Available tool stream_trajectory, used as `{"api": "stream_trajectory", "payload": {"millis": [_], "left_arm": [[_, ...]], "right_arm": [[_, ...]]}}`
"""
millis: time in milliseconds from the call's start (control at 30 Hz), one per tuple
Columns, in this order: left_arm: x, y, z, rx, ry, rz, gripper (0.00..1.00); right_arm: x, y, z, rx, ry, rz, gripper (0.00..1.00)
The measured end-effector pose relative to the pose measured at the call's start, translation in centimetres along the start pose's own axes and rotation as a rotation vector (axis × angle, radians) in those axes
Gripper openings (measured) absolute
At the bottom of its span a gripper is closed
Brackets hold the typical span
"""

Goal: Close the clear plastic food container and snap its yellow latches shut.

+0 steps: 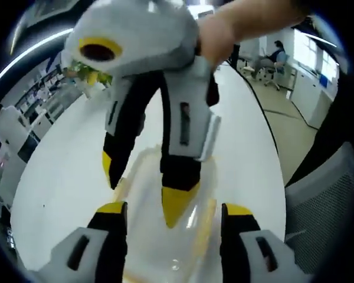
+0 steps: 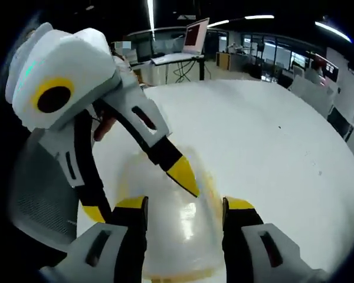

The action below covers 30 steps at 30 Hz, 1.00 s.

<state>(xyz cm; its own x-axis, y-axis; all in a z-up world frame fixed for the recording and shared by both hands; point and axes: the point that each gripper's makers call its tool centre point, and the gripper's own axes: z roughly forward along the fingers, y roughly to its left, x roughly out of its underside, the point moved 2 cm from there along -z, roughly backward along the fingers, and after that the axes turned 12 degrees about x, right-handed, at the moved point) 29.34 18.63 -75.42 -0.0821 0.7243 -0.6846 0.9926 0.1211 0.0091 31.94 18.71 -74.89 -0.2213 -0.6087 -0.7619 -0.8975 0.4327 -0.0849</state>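
While both grippers hover over it, the container [image 2: 171, 230] sits on the white desk [image 2: 271, 153], near the edge by a mesh chair [image 1: 321, 218]. Left gripper [image 1: 174, 212] jaws apart above the lid; right gripper [image 2: 186, 209] jaws also apart, straddling the box. Yellow latch [image 2: 209, 183] visible at its side; cannot tell whether it is snapped. A hand [image 1: 224, 35] grips the right gripper.

container [image 1: 165, 236]: blurred, near edge cut off by frame bottom | yellow latches [image 2: 209, 183]: blurred streaks on container, latched state not determinable | right gripper [image 1: 144, 188]: covers part of container lid | left gripper [image 2: 144, 203]: covers container's left side
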Motion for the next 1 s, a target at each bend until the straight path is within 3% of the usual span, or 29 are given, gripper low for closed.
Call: {"api": "stream_trajectory", "payload": {"millis": [133, 267, 433, 767, 1000], "left_arm": [[-0.3, 0.7, -0.6, -0.043, -0.076, -0.054, 0.62], [0.0, 0.8, -1.0, -0.047, -0.110, -0.086, 0.62], [-0.5, 1.0, -1.8, -0.054, -0.199, -0.141, 0.63], [0.2, 1.2, -2.8, -0.093, -0.282, -0.206, 0.72], [1.0, 1.4, -3.6, -0.132, -0.319, -0.263, 0.73]], "right_arm": [[-0.1, 0.5, -0.6, 0.034, -0.040, 0.012, 0.48], [0.2, 0.5, -0.8, 0.065, -0.056, 0.031, 0.49], [0.2, 0.4, -1.8, 0.104, -0.120, 0.167, 0.56], [1.3, -0.5, -3.2, 0.201, -0.170, 0.240, 0.67], [2.1, -1.0, -4.6, 0.244, -0.196, 0.308, 0.67]]}}
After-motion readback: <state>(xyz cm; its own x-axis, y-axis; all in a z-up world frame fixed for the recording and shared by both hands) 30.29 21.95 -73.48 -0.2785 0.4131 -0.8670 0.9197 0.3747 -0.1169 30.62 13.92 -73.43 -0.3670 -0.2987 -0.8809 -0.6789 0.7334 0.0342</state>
